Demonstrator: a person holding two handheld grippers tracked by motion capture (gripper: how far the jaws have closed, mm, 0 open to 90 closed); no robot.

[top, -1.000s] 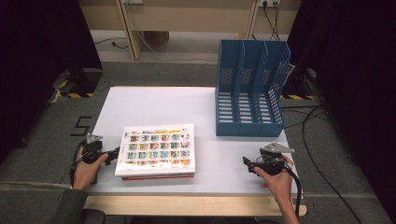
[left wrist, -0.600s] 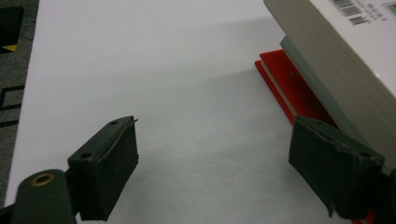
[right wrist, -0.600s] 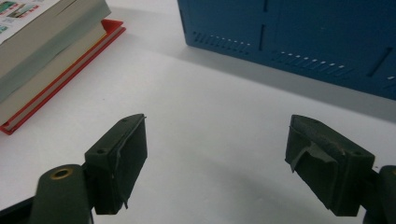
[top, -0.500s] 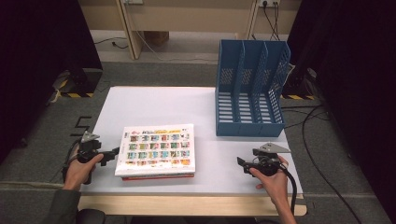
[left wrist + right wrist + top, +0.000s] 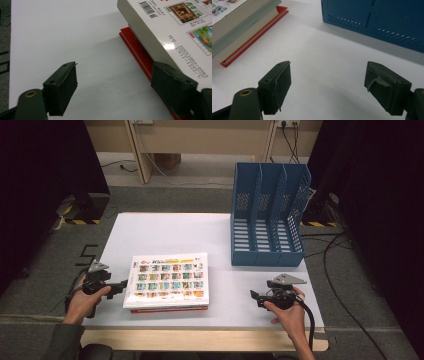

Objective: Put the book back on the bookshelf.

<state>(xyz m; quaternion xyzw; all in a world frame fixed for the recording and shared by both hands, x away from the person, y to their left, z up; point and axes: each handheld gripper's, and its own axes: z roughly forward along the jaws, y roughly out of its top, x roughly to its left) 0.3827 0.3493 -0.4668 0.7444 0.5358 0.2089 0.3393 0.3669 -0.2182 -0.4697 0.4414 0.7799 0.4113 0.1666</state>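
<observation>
A thick white book (image 5: 167,279) with rows of small colour pictures lies on a thin red book (image 5: 170,309) at the front left of the white table (image 5: 165,230). My left gripper (image 5: 121,287) hovers at the stack's left edge. In the left gripper view its jaws (image 5: 117,85) have just been closing but stand open over bare table. The right pad (image 5: 172,87) is at the corner of the white book (image 5: 175,25) and red book (image 5: 137,47). My right gripper (image 5: 254,297) sits at the front right, pointing left, open (image 5: 329,85) after narrowing slightly, with nothing between its pads.
A blue three-slot file rack (image 5: 267,215) stands at the back right of the table, its front wall (image 5: 374,20) close ahead of the right gripper. The book stack (image 5: 237,22) lies to that gripper's left. Cables run on the floor at the right.
The left gripper has risen a little beside the books. The right hand has stayed almost where it was.
</observation>
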